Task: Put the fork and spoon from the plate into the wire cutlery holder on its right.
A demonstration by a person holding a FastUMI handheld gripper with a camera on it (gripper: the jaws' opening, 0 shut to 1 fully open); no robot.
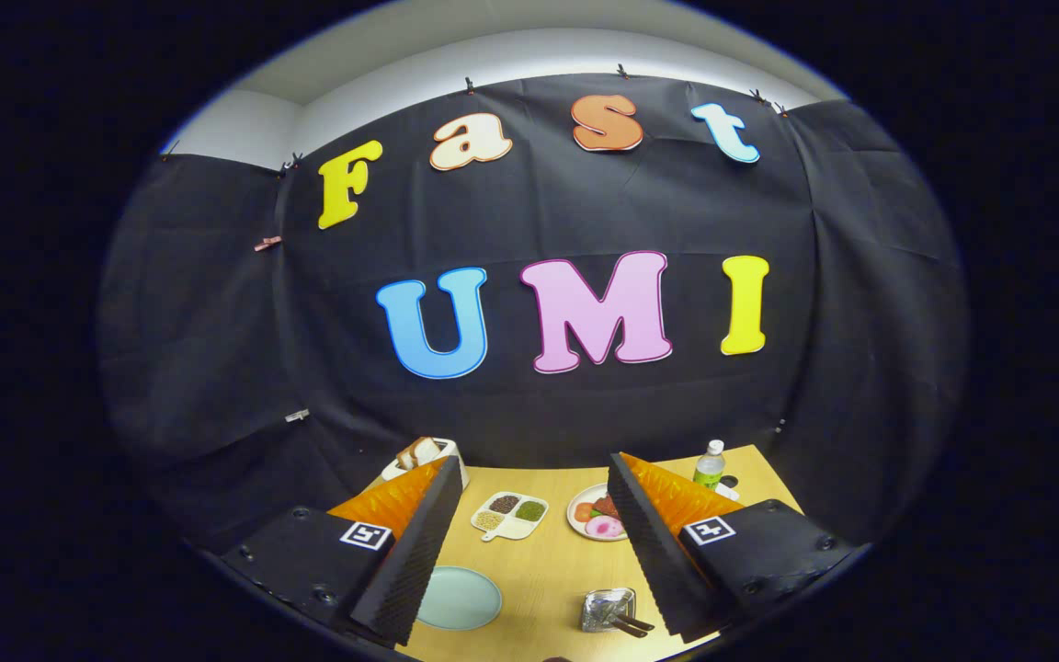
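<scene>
Risk of a knocked holder and a needless grab

Tongs first: the gripper [534, 464] hangs high over the wooden table [548, 570] with its two fingers spread wide and nothing between them.

The pale blue plate [459, 598] lies low between the fingers, just beside the left one, and its face looks bare. No fork or spoon can be made out on it. To its right stands the wire cutlery holder [608, 609], close to the right finger, with two dark handles [629, 626] poking out of it toward that finger. Those are probably the fork and spoon, already in place, though they are too small to tell apart.

If that reading is right, the main hazard is a further reach where none is needed. A descent toward the plate would bring the right finger down near the holder, which looks light and could tip or slide if clipped. The protruding handles make it worse, since a finger brushing them could lever the cutlery back out.

If the reading is wrong and a piece lies hidden under the left finger, a blind closing there could scrape the plate aside.

Farther off, the divided snack dish [509, 515], the food plate [598, 515], the bottle [710, 462] and the toaster [421, 455] stand well beyond the work area and seem unlikely to be hit.
</scene>
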